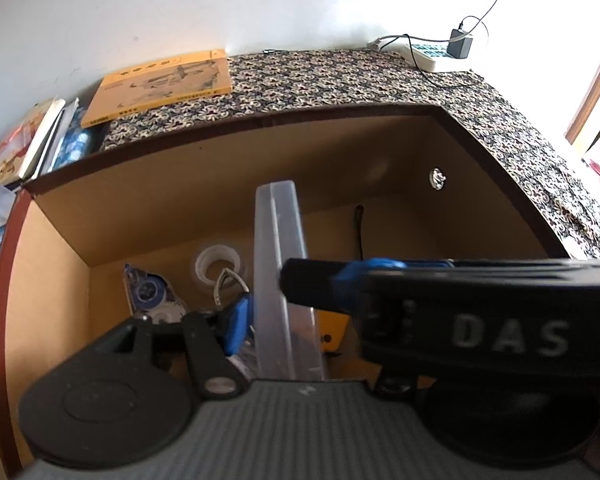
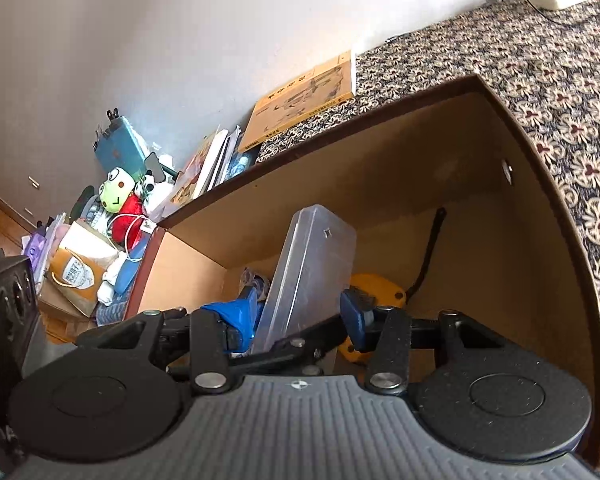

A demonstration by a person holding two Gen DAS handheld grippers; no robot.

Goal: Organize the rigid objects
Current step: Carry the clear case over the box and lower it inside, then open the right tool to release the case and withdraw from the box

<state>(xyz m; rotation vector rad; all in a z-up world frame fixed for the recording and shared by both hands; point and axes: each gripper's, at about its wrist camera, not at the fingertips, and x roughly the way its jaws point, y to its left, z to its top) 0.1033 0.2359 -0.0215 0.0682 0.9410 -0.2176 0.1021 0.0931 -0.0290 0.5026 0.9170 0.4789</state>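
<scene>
Fingers (image 2: pixel 244 308) of the right gripper (image 2: pixel 300 312) are closed on a clear plastic case (image 2: pixel 312 264), one blue pad on each broad face, low down near its bottom end. The case stands tilted on edge inside an open wooden drawer (image 1: pixel 260 152), its top leaning toward the back wall. From the left wrist view, one blue finger (image 1: pixel 238 320) of the left gripper (image 1: pixel 284 328) sits just beside the case's left face. The other is hidden behind the right gripper's black body, so I cannot tell whether that pair is pressing on the case or standing free of it.

Loose items crowd the drawer floor around the case's foot: a correction-tape dispenser (image 1: pixel 148 292) and a white tape roll (image 1: pixel 216 266) to its left, and a yellow object (image 2: pixel 376 288) with a black cord to its right. An orange book (image 1: pixel 160 84) lies on the patterned cloth (image 1: pixel 340 76) covering the surface behind.

The step in hand looks like settling this case into the drawer. To do it well, I would keep the right grip firm and low so that the tall case cannot swing. Lay it down toward bare drawer floor rather than onto the small items. Let go only once a long face or edge rests steadily. Smooth plastic may slip between the pads if it is tipped quickly.
</scene>
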